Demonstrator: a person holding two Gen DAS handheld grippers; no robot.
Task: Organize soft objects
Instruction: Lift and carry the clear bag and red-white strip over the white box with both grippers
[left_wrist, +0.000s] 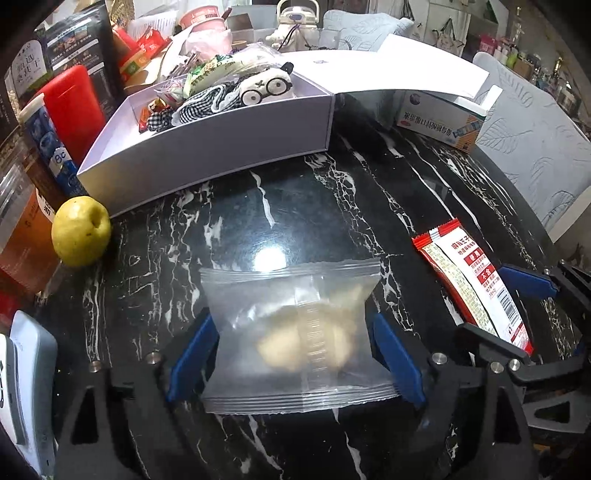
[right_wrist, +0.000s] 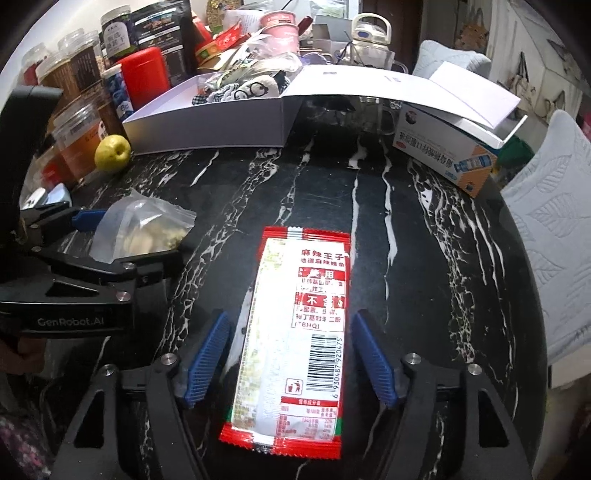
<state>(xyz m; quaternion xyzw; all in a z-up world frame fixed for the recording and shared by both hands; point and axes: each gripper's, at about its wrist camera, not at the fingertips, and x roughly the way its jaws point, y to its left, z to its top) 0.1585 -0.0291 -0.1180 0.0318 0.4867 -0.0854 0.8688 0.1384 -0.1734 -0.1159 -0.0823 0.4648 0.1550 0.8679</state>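
Observation:
A clear plastic bag with pale lumps inside (left_wrist: 295, 332) lies flat on the black marble table (left_wrist: 295, 214). My left gripper (left_wrist: 293, 325) stands open around it, a blue pad at each side edge of the bag. The red and white snack packet (right_wrist: 295, 325) lies lengthwise between the fingers of my right gripper (right_wrist: 291, 321), which is open with a gap on both sides. Behind stands an open white box (left_wrist: 207, 147) holding a checkered cloth (left_wrist: 199, 105), a plush with round eyes (left_wrist: 266, 86) and wrapped snacks.
A yellow-green fruit (left_wrist: 81, 230) sits left of the box. A red canister (left_wrist: 70, 107), jars and dark pouches crowd the left edge. The box lid (left_wrist: 399, 70) leans on a medicine carton (left_wrist: 439, 122) at the back right. A pale quilted cushion (right_wrist: 554, 229) borders the right.

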